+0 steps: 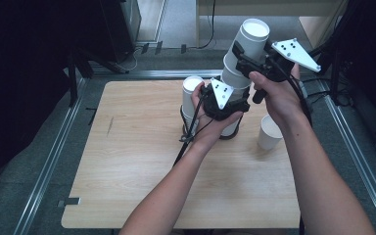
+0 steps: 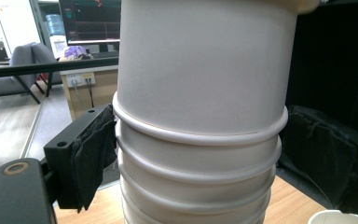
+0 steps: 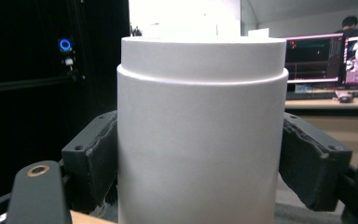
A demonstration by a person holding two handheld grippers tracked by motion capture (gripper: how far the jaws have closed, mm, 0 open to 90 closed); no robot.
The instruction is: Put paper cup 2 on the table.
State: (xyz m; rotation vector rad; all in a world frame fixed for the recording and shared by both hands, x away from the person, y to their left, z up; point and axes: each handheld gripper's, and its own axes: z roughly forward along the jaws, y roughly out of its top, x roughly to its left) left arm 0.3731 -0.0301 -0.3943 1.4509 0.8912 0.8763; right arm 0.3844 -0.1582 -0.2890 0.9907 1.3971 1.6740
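White paper cups, ribbed at their rims, stand stacked; left tool and right tool clamp them.

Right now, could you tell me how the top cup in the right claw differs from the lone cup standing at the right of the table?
The top cup is upside down, base up; the lone cup stands upright, mouth open. The top cup caps a tilted stack of cups and is clamped by the right claw; the lone cup stands free on the table, untouched. Both are plain white paper cups.
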